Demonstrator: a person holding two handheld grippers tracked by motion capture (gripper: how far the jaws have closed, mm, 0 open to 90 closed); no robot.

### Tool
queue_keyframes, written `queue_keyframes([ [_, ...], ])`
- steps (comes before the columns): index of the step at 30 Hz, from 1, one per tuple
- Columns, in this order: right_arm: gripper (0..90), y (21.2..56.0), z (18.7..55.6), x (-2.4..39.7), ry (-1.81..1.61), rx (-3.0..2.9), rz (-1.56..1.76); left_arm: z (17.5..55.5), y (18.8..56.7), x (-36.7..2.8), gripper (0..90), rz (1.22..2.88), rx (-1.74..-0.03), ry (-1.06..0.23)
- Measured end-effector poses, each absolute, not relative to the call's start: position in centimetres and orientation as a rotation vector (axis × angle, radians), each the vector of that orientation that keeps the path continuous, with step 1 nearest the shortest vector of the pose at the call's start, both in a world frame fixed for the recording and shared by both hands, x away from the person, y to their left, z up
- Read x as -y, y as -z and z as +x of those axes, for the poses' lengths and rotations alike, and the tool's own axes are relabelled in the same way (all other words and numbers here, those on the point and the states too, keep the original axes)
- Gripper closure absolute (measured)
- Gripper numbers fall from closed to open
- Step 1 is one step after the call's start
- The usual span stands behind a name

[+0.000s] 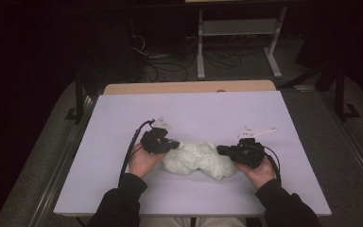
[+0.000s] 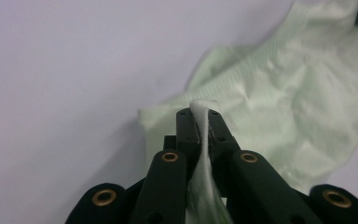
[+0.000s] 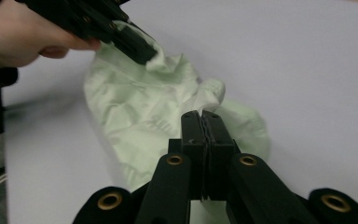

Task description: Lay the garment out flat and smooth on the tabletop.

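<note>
A crumpled pale green plastic bag point(image 1: 196, 161) lies on the white table point(image 1: 194, 109), between my two grippers. My left gripper point(image 1: 175, 145) is at the bag's left end. In the left gripper view the bag point(image 2: 284, 93) spreads to the right, and the left gripper point(image 2: 199, 116) is shut on a thin raised fold of it. My right gripper point(image 1: 219, 151) is at the bag's right end. In the right gripper view the right gripper point(image 3: 201, 116) is shut, with a thin edge of the bag point(image 3: 135, 107) pinched between its pads. The left gripper point(image 3: 144, 53) bites the bag's far end.
The table's wooden far edge point(image 1: 189, 87) shows behind the white top. A metal stand point(image 1: 238, 28) and loose cables point(image 1: 170, 61) are on the dark floor beyond. The person's sleeves come in over the table's near edge point(image 1: 194, 210).
</note>
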State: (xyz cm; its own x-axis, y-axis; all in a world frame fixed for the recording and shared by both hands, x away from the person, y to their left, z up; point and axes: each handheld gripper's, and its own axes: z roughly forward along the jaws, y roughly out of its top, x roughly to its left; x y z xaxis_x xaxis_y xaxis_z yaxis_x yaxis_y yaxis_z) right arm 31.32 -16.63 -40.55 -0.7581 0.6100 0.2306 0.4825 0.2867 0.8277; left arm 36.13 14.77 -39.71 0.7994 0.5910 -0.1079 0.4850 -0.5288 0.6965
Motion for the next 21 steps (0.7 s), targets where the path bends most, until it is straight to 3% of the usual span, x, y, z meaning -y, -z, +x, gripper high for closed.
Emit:
queue_keyframes([
  [10,87.6,37.8,34.4,17.8,-1.47,-2.322,1.029,38.9,35.1,-15.6,86.5,2.0,-0.82,-0.21],
  [17,87.6,31.9,37.4,18.0,-1.502,-2.215,0.959,40.8,31.2,-17.8,86.8,1.822,-0.827,-0.27],
  [21,87.6,29.3,37.8,17.8,-1.536,-2.144,0.899,40.5,30.5,-19.4,86.7,1.666,-0.774,-0.228],
])
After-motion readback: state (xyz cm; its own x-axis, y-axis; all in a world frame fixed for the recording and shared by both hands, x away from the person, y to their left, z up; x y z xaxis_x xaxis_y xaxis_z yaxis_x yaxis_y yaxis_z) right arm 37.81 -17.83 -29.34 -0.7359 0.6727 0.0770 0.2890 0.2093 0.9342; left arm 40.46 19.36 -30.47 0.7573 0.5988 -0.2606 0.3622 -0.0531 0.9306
